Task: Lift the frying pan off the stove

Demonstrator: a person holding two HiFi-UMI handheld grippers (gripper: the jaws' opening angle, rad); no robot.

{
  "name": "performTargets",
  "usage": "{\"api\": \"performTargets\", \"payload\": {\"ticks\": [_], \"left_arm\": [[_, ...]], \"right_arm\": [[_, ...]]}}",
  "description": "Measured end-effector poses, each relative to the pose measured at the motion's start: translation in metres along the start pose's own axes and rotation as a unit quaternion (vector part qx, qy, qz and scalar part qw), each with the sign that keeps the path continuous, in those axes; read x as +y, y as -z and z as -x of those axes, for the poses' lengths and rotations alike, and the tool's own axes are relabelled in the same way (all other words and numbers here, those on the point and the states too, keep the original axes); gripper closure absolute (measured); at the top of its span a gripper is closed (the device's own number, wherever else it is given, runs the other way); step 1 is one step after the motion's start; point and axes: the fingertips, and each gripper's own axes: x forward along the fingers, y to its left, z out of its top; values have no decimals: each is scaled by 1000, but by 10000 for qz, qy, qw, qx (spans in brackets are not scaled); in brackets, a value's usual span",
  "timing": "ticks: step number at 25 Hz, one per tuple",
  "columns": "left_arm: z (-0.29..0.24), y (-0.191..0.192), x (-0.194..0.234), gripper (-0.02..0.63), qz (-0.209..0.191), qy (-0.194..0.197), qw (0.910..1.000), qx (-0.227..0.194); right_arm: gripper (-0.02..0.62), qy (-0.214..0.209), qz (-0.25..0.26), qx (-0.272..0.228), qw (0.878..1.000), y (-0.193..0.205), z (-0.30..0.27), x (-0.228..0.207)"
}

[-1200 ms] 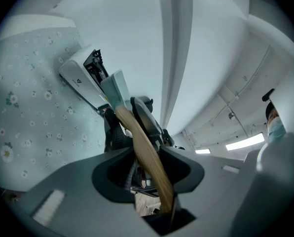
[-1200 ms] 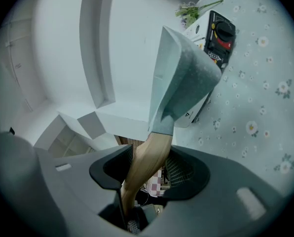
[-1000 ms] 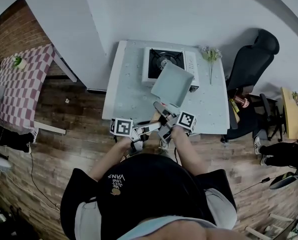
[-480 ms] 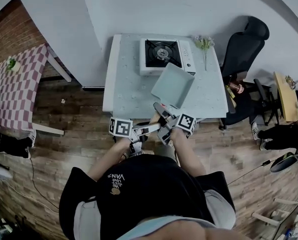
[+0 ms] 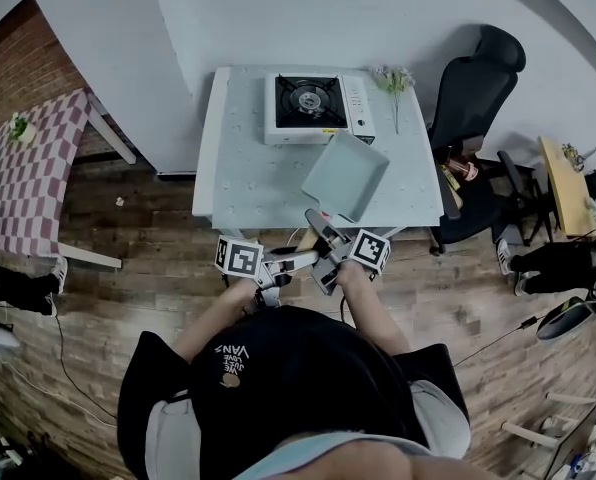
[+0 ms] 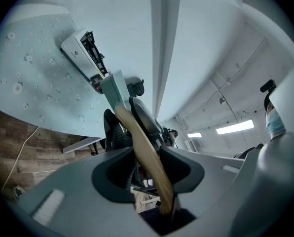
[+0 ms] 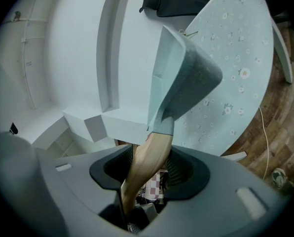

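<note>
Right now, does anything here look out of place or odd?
Only the square frying pan: it is off the stove, held up over the near side of the table, with both the left tongs and the right tongs clamped on its wooden handle. The stove's burner sits bare. Nothing looks spilled or damaged.

Head cam top-down, jaws cams near pan [image 5: 345, 175]

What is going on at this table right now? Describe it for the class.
A person grips the wooden handle of a pale square frying pan with both tools: the left gripper and the right gripper are each shut on it. The pan is already off the stove, held above the near part of the table. The burner stands bare.
</note>
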Motion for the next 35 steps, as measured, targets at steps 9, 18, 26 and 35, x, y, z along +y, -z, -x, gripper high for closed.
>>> {"api": "performTargets", "payload": {"ticks": [9, 18, 26, 35], "left_arm": [[-44, 32, -22, 453, 18, 13, 10000, -13], [-76, 66, -38, 453, -21, -19, 10000, -62], [-103, 97, -50, 452, -77, -74, 9999, -131], [-125, 126, -57, 451, 13, -48, 9999, -164]], "right_arm": [[396, 92, 0, 59, 9999, -13, 59, -5], [396, 137, 18, 101, 9999, -15, 108, -12], [396, 158, 31, 146, 9998, -16, 152, -19], [396, 156, 2, 191, 9997, -13, 184, -31]]}}
